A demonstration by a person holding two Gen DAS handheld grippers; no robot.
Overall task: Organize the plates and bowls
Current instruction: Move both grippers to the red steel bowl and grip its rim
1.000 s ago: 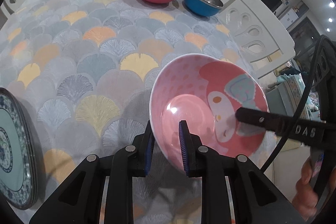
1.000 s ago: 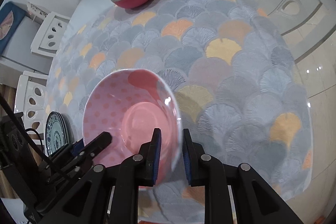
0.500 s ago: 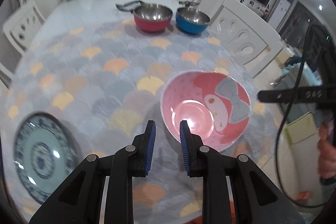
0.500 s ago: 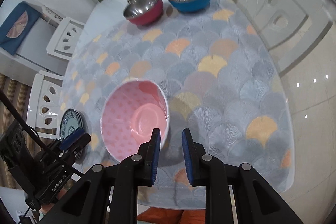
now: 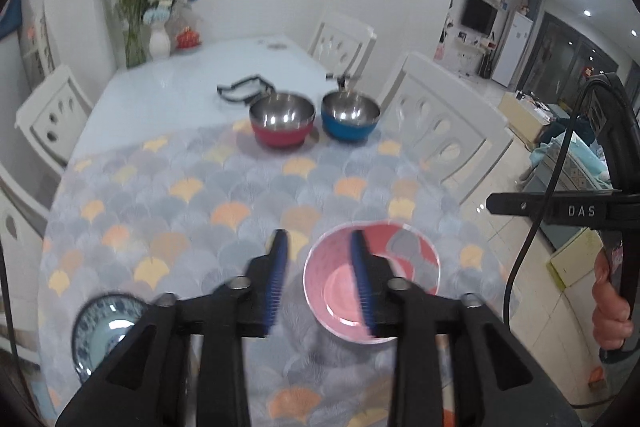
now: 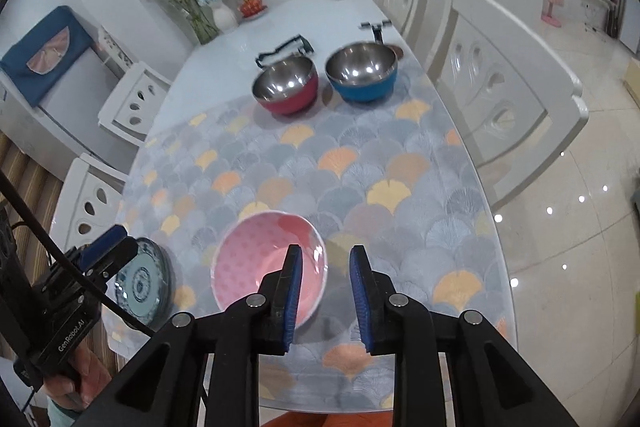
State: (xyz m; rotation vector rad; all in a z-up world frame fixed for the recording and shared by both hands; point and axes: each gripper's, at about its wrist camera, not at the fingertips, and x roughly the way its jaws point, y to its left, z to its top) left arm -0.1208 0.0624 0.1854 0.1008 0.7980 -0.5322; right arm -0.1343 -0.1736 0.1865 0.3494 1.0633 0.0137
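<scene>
A pink cartoon-print bowl stands upright on the fan-patterned tablecloth near the table's front edge. To its left lies a blue-and-white plate. My left gripper hovers above the bowl's left rim, jaws opening, nothing between its pads. My right gripper hangs above the bowl's right rim, jaws also opening and empty. Neither touches the bowl. A red steel-lined bowl and a blue one sit side by side at the far end of the cloth.
White chairs ring the table. A vase of flowers stands at the far left corner. Black pan handles lie behind the steel bowls. A hand holds the right gripper's grip at the right.
Both grippers let go of the pink bowl's rim and rose away from it. The bowl went from tilted in their grip to standing flat on the cloth. Both sets of jaws stand wider.
</scene>
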